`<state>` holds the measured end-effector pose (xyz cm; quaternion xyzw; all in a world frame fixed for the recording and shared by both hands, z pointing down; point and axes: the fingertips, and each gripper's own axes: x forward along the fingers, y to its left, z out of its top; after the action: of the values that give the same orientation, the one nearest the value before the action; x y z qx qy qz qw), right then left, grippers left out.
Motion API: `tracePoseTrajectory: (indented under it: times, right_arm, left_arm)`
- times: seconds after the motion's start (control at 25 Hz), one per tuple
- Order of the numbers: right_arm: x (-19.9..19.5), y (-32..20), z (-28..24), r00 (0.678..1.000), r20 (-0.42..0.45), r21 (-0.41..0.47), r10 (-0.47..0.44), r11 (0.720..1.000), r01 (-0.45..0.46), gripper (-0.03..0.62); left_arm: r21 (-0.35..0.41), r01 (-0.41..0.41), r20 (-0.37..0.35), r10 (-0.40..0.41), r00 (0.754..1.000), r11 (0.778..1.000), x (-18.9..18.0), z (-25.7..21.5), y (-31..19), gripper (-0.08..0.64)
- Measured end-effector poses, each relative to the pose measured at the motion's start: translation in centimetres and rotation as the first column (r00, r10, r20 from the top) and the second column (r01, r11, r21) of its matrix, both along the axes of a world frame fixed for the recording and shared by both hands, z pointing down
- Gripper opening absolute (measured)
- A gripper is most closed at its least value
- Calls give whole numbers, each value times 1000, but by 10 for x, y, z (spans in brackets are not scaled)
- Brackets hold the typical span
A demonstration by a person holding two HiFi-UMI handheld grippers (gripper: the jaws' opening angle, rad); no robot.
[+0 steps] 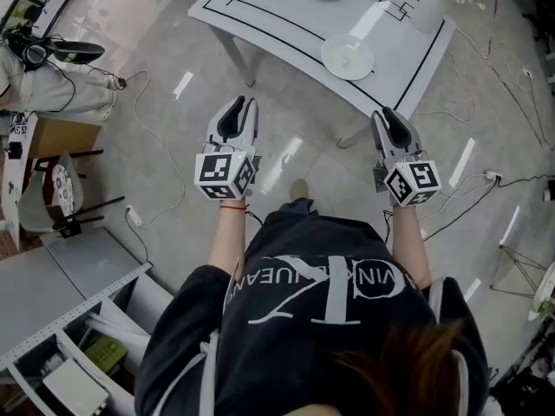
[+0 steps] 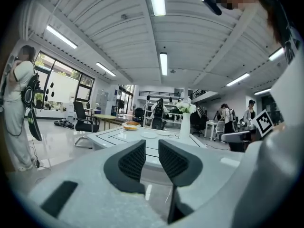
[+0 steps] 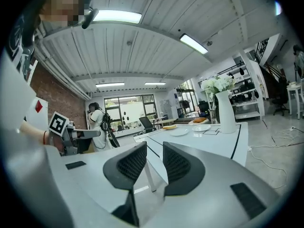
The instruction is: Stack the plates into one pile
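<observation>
On the worktop [image 1: 260,16] three plates [image 1: 347,56] lie apart, none stacked. Left claw [image 1: 237,104] and right claw [image 1: 387,113] hover short, narrowly parted, empty.

On my feed the left gripper [image 1: 240,104] and right gripper [image 1: 388,113] are pale grey moulded shells. Each ends in two black fingers [image 2: 132,161] with finely ribbed inner pads. Just behind the fingers each shell carries a white cube [image 1: 227,174] printed with black square markers. Further back, a thin red band [image 1: 232,205] circles the left wrist. The person wears a black short-sleeved T-shirt [image 1: 295,232] with large white lettering, and dark hair [image 1: 416,371] shows farthest from the fingers.
</observation>
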<state>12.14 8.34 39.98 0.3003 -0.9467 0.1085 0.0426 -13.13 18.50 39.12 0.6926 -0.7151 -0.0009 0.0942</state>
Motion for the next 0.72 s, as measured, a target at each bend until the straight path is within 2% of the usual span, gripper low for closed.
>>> tracePoseTrajectory:
  times: [0.28, 0.52, 0.72]
  right_arm:
    - [-26, -15, 10, 1000, -10, -13, 9, 1000, -10, 91]
    - [-14, -31, 18, 998, -24, -28, 62, 998, -63, 91]
    - [-17, -56, 29, 997, -4, -57, 78, 995, -78, 91]
  left_arm:
    - [-1, -20, -2, 20, 1000, 1000, -33, 4, -29, 86]
    - [-23, -69, -19, 68, 997, 997, -26, 18, -48, 86]
    - [-41, -94, 18, 95, 995, 995, -28, 19, -67, 86]
